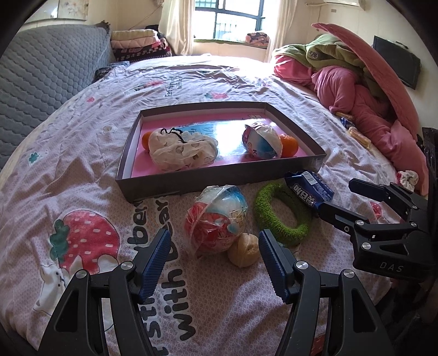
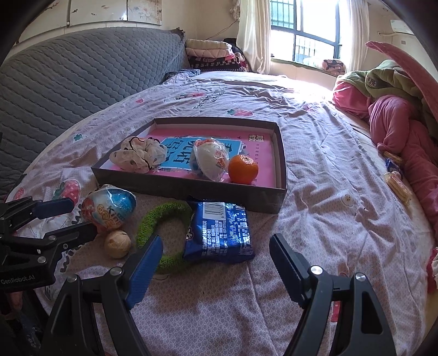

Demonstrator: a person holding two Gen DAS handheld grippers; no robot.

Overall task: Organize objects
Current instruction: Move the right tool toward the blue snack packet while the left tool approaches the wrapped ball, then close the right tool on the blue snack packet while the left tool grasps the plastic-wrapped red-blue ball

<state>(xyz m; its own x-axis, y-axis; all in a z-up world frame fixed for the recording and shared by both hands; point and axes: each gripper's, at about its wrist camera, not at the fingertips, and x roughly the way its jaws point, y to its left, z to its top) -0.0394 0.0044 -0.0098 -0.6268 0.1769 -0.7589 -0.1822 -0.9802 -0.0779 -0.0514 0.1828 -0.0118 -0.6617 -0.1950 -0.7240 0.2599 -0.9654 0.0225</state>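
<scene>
both grippers have their fingers spread, holding nothing. the left gripper [image 1: 213, 246] hangs over the toy egg [image 1: 216, 217], the right gripper [image 2: 216, 250] over the blue snack pack [image 2: 220, 231] on the bed [image 2: 328, 191].

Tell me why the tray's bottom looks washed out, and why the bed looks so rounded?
Left wrist view: window light glares off the tray liner, bleaching its print. Right wrist view: the same liner reads clearly. Both views: fisheye lenses bulge the bed and darken the corners.
</scene>
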